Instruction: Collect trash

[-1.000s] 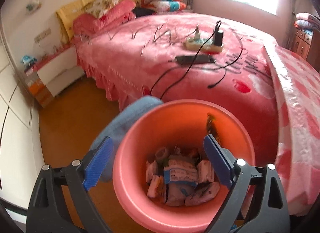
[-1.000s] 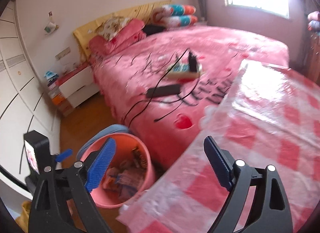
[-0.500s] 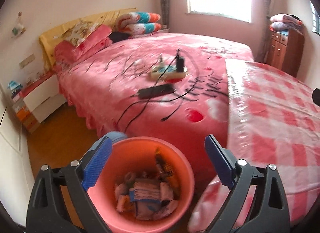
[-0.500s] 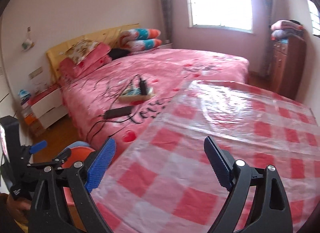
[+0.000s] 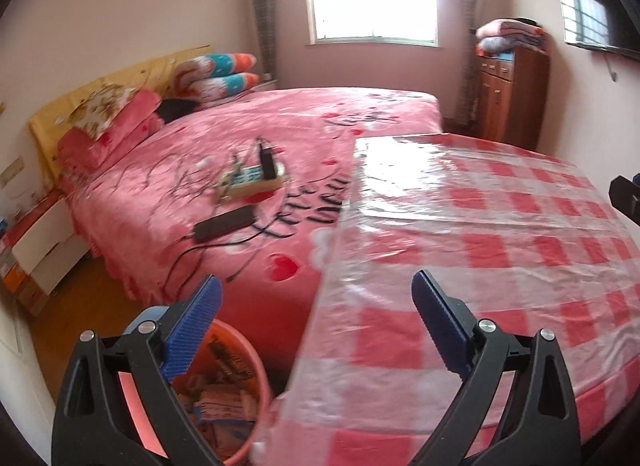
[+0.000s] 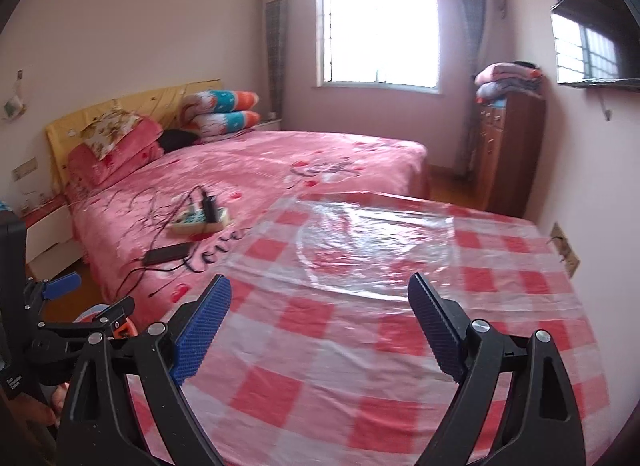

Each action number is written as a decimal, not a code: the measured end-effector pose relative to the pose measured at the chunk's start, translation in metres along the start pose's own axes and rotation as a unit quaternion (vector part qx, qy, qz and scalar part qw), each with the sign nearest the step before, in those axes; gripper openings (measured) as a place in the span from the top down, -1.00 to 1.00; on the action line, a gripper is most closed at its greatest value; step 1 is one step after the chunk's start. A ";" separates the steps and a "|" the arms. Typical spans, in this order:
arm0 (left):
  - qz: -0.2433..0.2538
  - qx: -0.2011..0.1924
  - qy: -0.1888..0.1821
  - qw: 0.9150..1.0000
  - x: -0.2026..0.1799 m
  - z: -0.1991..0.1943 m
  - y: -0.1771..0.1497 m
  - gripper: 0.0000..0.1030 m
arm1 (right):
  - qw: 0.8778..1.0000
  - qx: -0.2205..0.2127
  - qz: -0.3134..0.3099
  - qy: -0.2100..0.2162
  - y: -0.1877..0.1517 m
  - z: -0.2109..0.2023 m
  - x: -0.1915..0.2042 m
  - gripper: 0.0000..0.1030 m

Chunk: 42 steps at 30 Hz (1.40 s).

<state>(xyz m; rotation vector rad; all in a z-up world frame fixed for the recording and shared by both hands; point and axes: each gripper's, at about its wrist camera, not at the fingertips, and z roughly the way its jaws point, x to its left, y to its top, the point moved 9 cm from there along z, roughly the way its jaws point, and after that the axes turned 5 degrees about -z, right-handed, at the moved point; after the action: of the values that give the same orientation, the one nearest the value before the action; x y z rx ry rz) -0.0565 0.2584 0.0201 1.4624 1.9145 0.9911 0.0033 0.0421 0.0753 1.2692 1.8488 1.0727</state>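
Both grippers, left and right, hovered level over the checked bench, fingers spread and holding nothing. No loose trash showed on the bench; the trash lay in the bin below the bench's left edge. Best to scan the bench slowly before reaching.

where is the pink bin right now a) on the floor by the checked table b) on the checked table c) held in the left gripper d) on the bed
a, the bin of wrappers sits low beside the table edge, below the open left gripper.
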 end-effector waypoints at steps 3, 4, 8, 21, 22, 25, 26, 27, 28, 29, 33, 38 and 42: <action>0.012 -0.006 -0.019 1.000 -0.024 -0.005 0.004 -0.87 | 1.000 -0.008 0.006 -0.020 -0.001 -0.012 -0.017 -0.73; 0.016 -0.008 -0.026 1.000 -0.032 -0.007 0.005 -0.87 | 1.000 -0.010 0.006 -0.026 -0.001 -0.016 -0.023 -0.73; 0.026 -0.015 -0.050 0.998 -0.061 -0.016 0.008 -0.88 | 0.998 -0.018 0.015 -0.050 -0.003 -0.032 -0.044 -0.73; 0.056 -0.027 -0.110 0.992 -0.136 -0.039 0.015 -0.90 | 0.993 -0.025 0.038 -0.111 -0.017 -0.072 -0.098 -0.73; 0.057 -0.027 -0.114 0.991 -0.140 -0.041 0.015 -0.90 | 0.992 -0.026 0.040 -0.116 -0.017 -0.075 -0.102 -0.73; 0.060 -0.028 -0.122 0.990 -0.150 -0.044 0.016 -0.91 | 0.991 -0.030 0.047 -0.125 -0.019 -0.082 -0.111 -0.73; 0.062 -0.028 -0.124 0.990 -0.153 -0.045 0.017 -0.91 | 0.990 -0.031 0.049 -0.129 -0.019 -0.084 -0.113 -0.73; 0.063 -0.028 -0.126 0.990 -0.155 -0.045 0.017 -0.92 | 0.989 -0.031 0.050 -0.132 -0.020 -0.086 -0.116 -0.73; 0.063 -0.029 -0.128 0.989 -0.157 -0.046 0.018 -0.92 | 0.989 -0.031 0.051 -0.135 -0.020 -0.088 -0.118 -0.73; 0.062 -0.029 -0.129 0.989 -0.158 -0.047 0.018 -0.92 | 0.988 -0.032 0.053 -0.138 -0.021 -0.090 -0.121 -0.73; 0.061 -0.034 -0.127 0.989 -0.161 -0.052 0.019 -0.92 | 0.987 -0.034 0.058 -0.146 -0.023 -0.095 -0.128 -0.77; 0.064 -0.039 -0.122 0.990 -0.162 -0.053 0.017 -0.92 | 0.985 -0.038 0.059 -0.156 -0.022 -0.100 -0.133 -0.77; 0.057 -0.041 -0.123 0.990 -0.161 -0.055 0.017 -0.92 | 0.984 -0.039 0.062 -0.160 -0.022 -0.101 -0.137 -0.82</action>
<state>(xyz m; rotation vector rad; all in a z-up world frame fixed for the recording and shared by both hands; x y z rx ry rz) -0.0448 0.0928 0.0628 1.5810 1.6130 0.8827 -0.0471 -0.1179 0.1097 1.4319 1.4910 0.9330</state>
